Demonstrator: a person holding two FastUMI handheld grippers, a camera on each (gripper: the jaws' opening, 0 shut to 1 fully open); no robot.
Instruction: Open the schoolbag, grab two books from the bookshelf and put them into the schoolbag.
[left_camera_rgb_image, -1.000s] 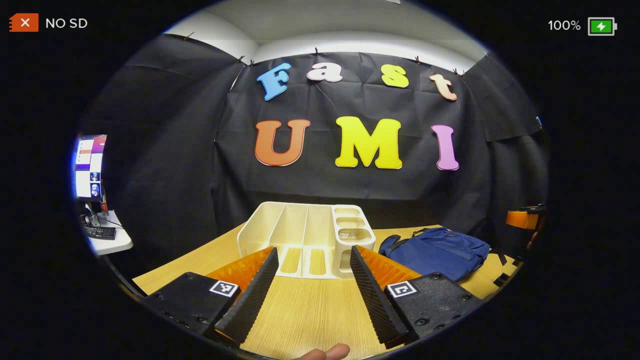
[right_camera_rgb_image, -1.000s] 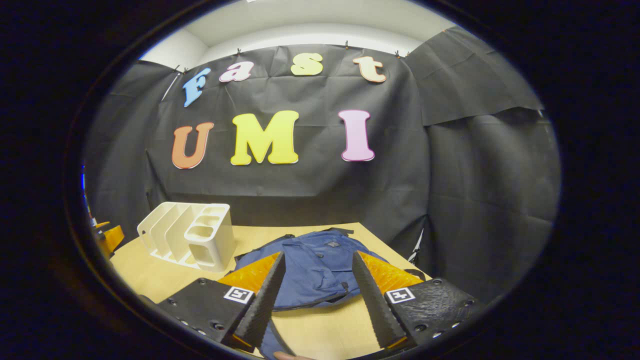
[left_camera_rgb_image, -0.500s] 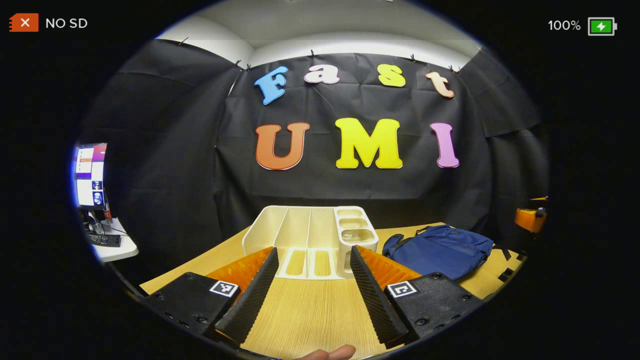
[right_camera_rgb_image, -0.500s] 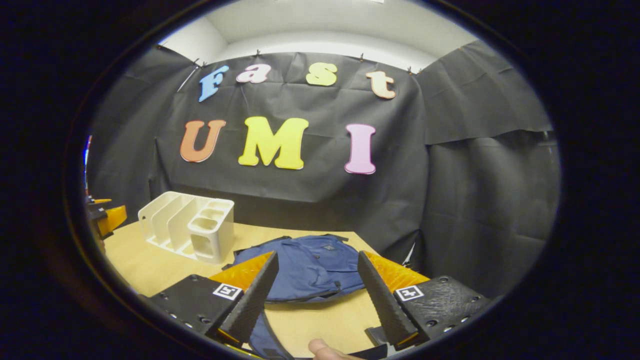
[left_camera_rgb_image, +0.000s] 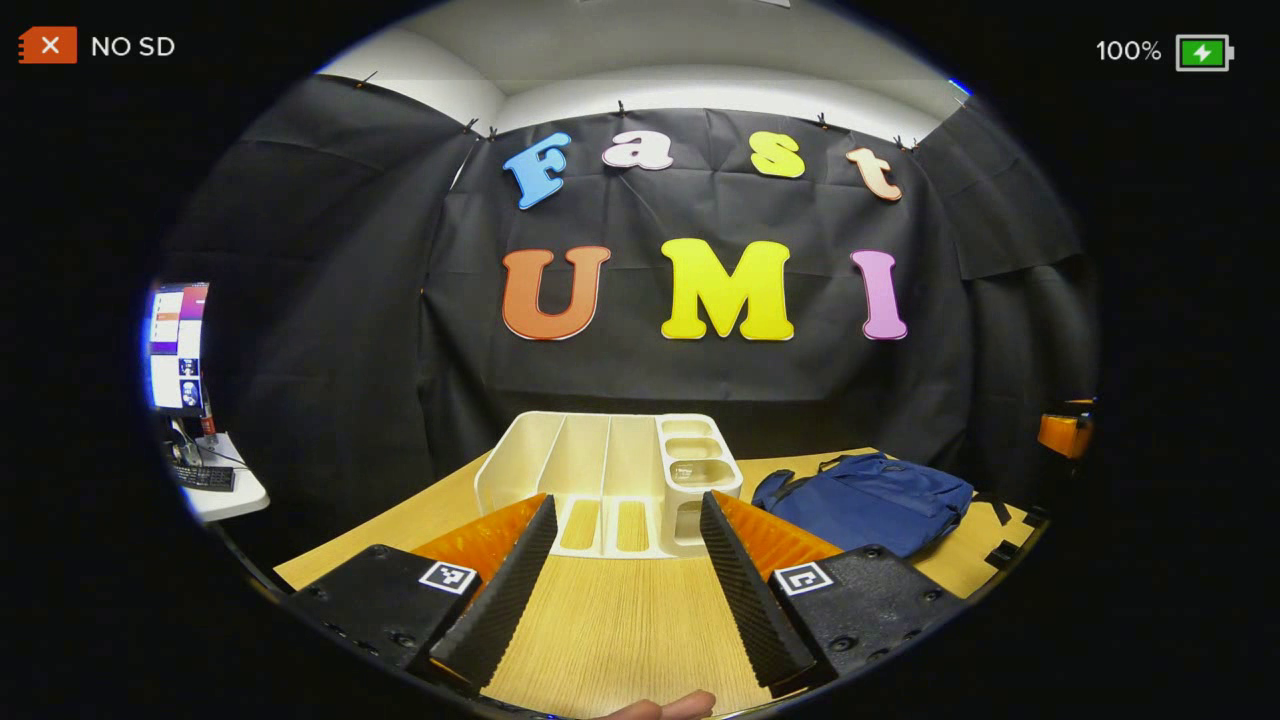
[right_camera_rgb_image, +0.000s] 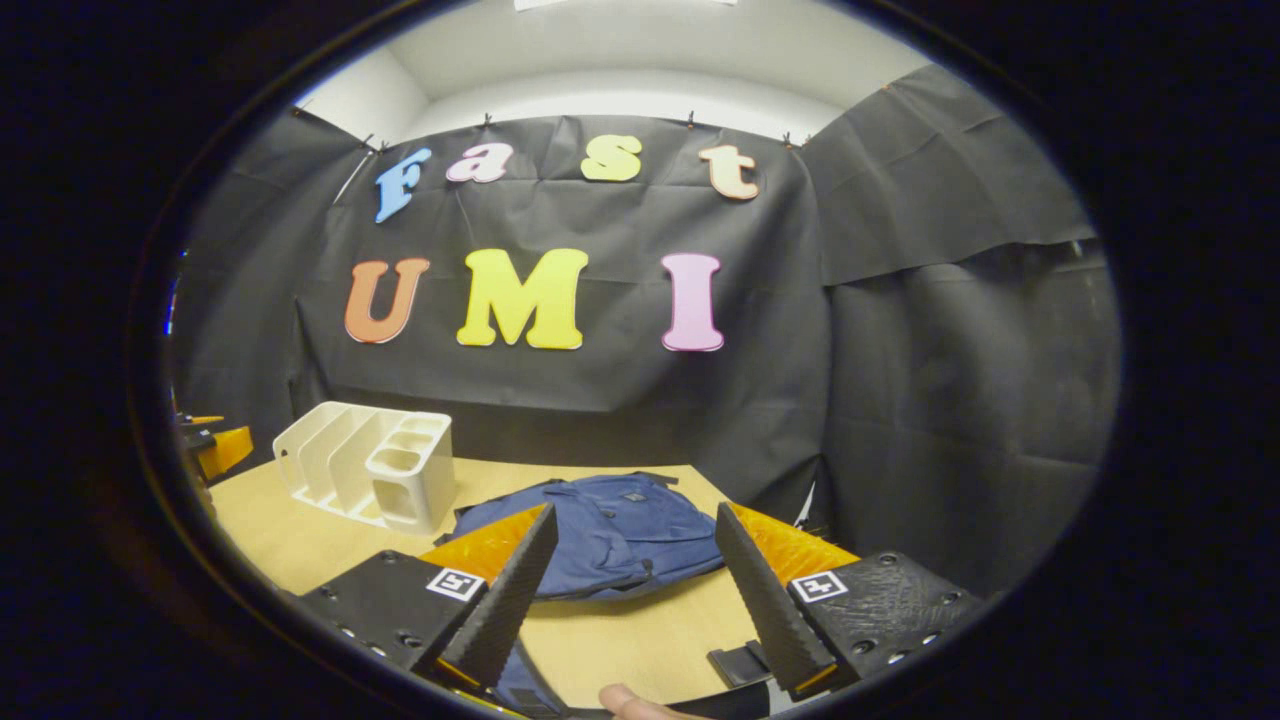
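Left gripper (left_camera_rgb_image: 625, 505) spread, empty, facing white plastic bookshelf (left_camera_rgb_image: 610, 470) w/ bare slots. Right gripper (right_camera_rgb_image: 632, 515) spread, empty; soft blue fabric schoolbag (right_camera_rgb_image: 615, 530) flat on wood-grain tabletop (right_camera_rgb_image: 640, 640) just ahead, zipped.

In the left gripper view the rack's (left_camera_rgb_image: 610, 470) front base is hidden behind the fingers (left_camera_rgb_image: 500, 600), and a fingertip (left_camera_rgb_image: 665, 708) is cut off at the bottom edge. In the right gripper view the bag's (right_camera_rgb_image: 610, 530) near corners sit behind the fingers (right_camera_rgb_image: 495, 620).
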